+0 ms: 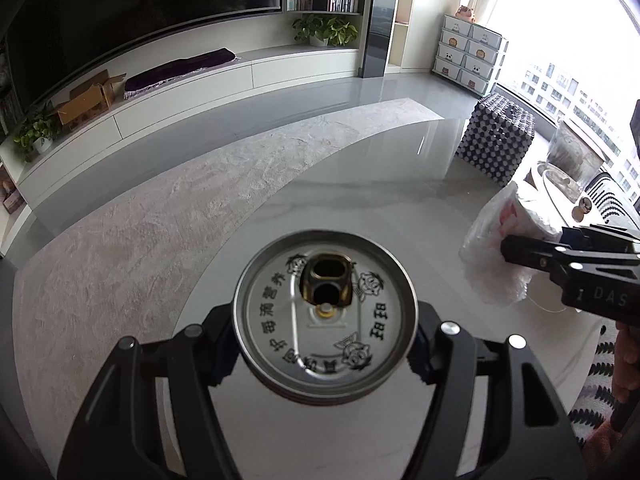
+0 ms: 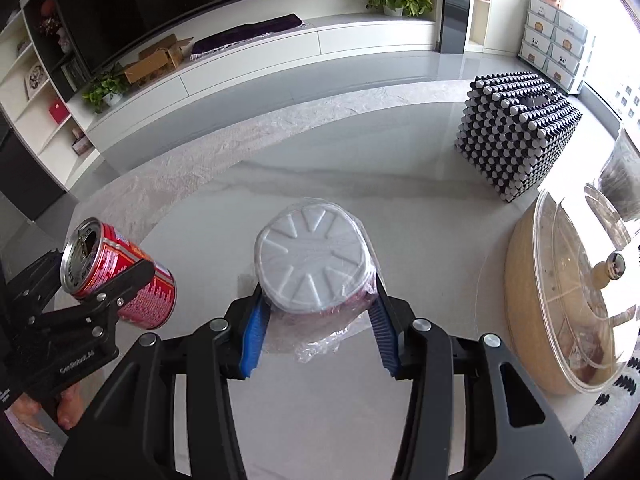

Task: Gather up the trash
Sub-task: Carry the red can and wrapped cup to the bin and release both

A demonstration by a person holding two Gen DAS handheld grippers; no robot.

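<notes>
My left gripper (image 1: 324,344) is shut on an opened red drink can (image 1: 325,314), whose silver top faces the camera. In the right wrist view the can (image 2: 120,276) is held tilted above the white table (image 2: 400,200) at the left, in the left gripper (image 2: 108,280). My right gripper (image 2: 318,312) is shut on a white foam container wrapped in clear plastic (image 2: 314,260), held just over the table. In the left wrist view it (image 1: 500,248) shows at the right with the right gripper (image 1: 516,254) on it.
A black-and-white studded box (image 2: 516,140) stands on the table at the back right. A wooden bowl with a clear lid (image 2: 568,300) sits at the right edge. Beyond the table are a grey rug (image 1: 160,208), a TV cabinet and shelves.
</notes>
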